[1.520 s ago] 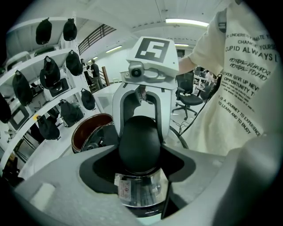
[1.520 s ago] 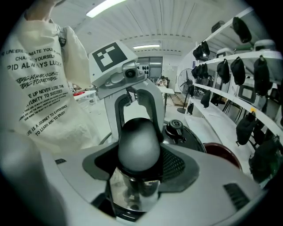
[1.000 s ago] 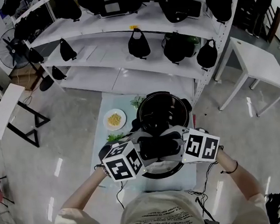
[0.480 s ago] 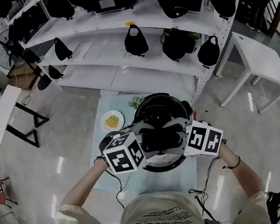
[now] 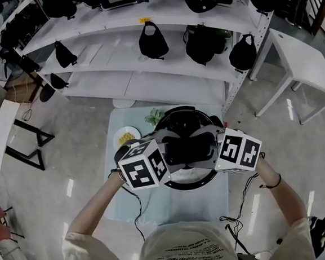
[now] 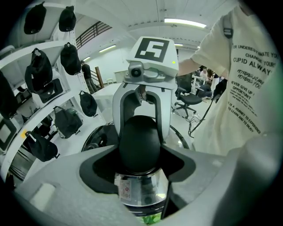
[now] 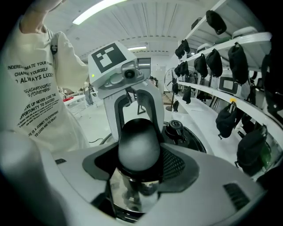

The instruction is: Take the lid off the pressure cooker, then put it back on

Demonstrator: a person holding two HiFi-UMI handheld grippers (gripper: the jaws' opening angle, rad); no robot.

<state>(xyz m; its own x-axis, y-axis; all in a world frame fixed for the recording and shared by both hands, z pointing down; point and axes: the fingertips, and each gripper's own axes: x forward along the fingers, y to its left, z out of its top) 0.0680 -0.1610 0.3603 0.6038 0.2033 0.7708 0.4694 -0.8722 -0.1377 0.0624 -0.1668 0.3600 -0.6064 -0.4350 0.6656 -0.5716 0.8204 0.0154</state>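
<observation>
Now the left tool (image 5: 167, 155) and the right tool (image 5: 210, 148) each have wide jaws pressed on a fat black handle (image 6: 139, 141) at one side of the round black lid (image 5: 190, 151). Two grips hold it level, I think, right over the shiny steel cooker pot (image 6: 142, 194).

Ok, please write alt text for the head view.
Seen from above, a person's left gripper and right gripper both clamp the black handle of a pressure cooker lid, over a pale table. Behind are a plate of yellow food and white shelves with black bags.
</observation>
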